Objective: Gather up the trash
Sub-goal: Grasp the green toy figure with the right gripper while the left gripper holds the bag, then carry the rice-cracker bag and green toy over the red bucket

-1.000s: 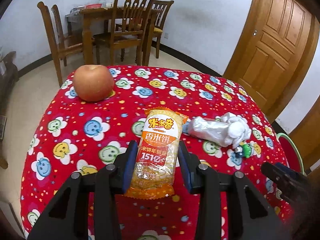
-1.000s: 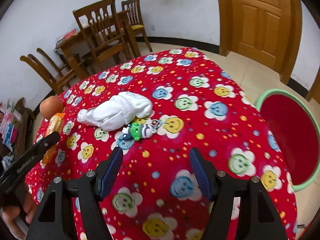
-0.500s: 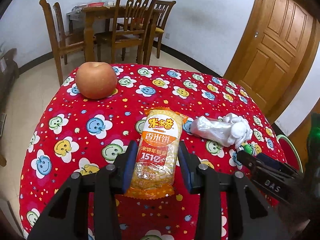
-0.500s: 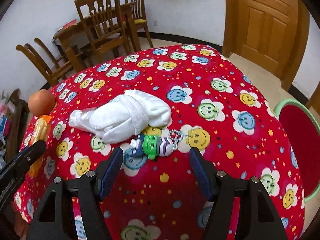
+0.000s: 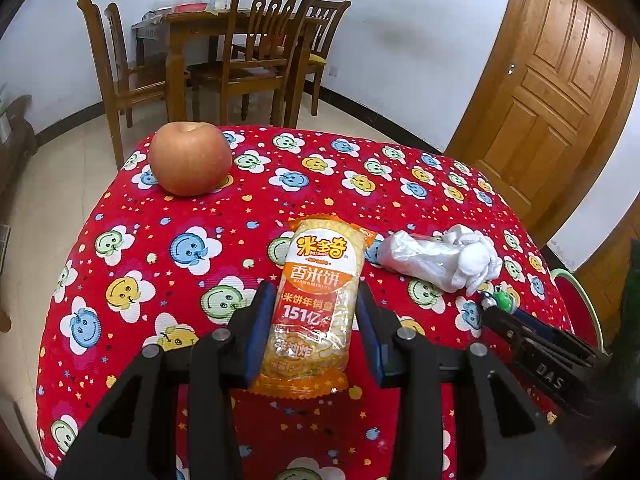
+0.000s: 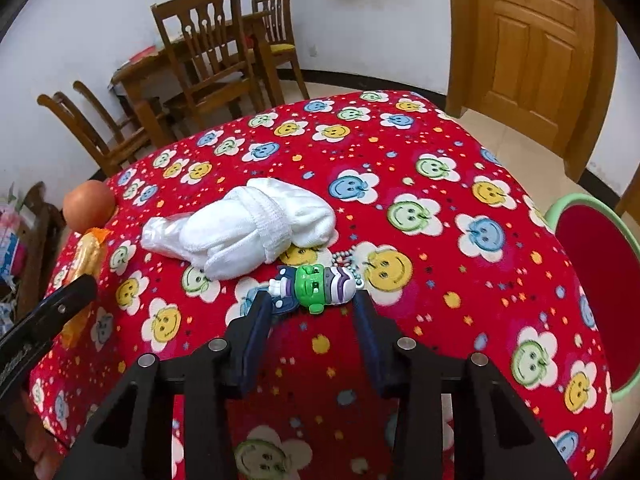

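Note:
An orange rice-cracker packet point(image 5: 320, 280) lies on the red smiley tablecloth point(image 5: 160, 208), and my left gripper point(image 5: 314, 296) is shut on its lower half, blue pads pressed against both sides. A small green and purple toy figure on a bead chain point(image 6: 316, 286) lies crosswise at the tips of my right gripper point(image 6: 310, 300). Its jaws are closing, and the fingertips touch the toy's two ends. Just beyond the toy lies a white cloth bundle with a plastic tail point(image 6: 248, 228), which also shows right of the packet point(image 5: 444, 258).
An apple point(image 5: 190, 158) sits at the far left of the table. A red basin with a green rim point(image 6: 592, 280) stands low beside the table's right edge. Wooden chairs and a table point(image 5: 248, 48) stand behind, with a wooden door point(image 5: 560, 80) at the right.
My right gripper has come forward and down to the toy figure, and its jaws have narrowed around it. The left gripper stays shut on the packet, unmoved.

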{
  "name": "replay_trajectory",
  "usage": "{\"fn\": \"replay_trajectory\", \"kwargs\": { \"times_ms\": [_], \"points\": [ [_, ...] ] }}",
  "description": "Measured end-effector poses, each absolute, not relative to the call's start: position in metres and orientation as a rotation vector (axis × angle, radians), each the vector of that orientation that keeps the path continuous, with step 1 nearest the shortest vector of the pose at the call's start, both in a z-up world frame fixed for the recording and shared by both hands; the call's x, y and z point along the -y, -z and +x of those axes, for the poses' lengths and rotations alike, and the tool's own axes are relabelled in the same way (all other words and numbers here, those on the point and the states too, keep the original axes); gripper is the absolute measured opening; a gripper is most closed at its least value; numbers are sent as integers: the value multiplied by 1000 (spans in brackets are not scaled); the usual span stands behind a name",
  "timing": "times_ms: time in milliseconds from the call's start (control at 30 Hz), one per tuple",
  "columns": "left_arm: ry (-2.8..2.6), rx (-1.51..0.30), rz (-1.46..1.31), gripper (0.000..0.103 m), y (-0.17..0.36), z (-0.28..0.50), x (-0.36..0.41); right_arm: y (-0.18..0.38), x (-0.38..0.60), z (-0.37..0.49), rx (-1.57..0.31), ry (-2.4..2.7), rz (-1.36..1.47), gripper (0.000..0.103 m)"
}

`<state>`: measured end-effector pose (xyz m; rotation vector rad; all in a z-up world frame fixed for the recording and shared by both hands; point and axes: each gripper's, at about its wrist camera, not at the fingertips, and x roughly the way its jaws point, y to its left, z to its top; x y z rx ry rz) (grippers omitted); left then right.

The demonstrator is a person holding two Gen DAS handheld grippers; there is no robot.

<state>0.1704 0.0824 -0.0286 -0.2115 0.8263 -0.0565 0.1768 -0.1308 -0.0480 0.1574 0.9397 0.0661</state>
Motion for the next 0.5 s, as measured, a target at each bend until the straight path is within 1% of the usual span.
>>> {"fn": "replay_trajectory", "kwargs": {
  "times_ms": [500],
  "points": [
    [82, -832, -187, 41, 32, 170, -69, 11, 182, 105, -850, -46, 231, 42]
  ]
}}
